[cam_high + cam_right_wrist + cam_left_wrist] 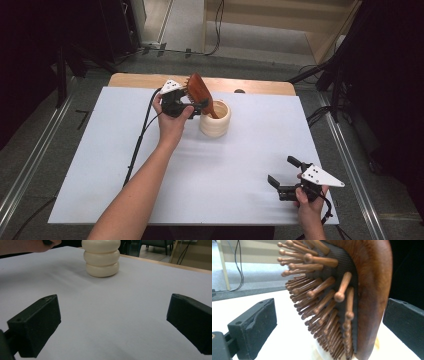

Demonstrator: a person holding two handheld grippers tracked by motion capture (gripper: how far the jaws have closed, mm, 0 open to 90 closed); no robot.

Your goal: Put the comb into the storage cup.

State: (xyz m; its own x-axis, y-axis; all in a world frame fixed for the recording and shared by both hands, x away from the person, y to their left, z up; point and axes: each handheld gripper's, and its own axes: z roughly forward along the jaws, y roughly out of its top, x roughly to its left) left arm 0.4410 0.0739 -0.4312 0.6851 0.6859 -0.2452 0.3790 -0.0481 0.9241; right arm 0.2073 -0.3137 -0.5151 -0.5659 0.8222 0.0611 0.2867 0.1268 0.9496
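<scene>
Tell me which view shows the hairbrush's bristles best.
The left gripper view: the wooden hairbrush sits close between that gripper's open jaws, each round-tipped peg distinct. The high view shows the brush small, handle down in the cream holder, beside the left gripper. The right gripper view shows the holder.

The white table (210, 170) is bright and the room around it is dark. Shadows are soft. Up close, the hairbrush (352, 290) looks blurry at its top pins.
</scene>
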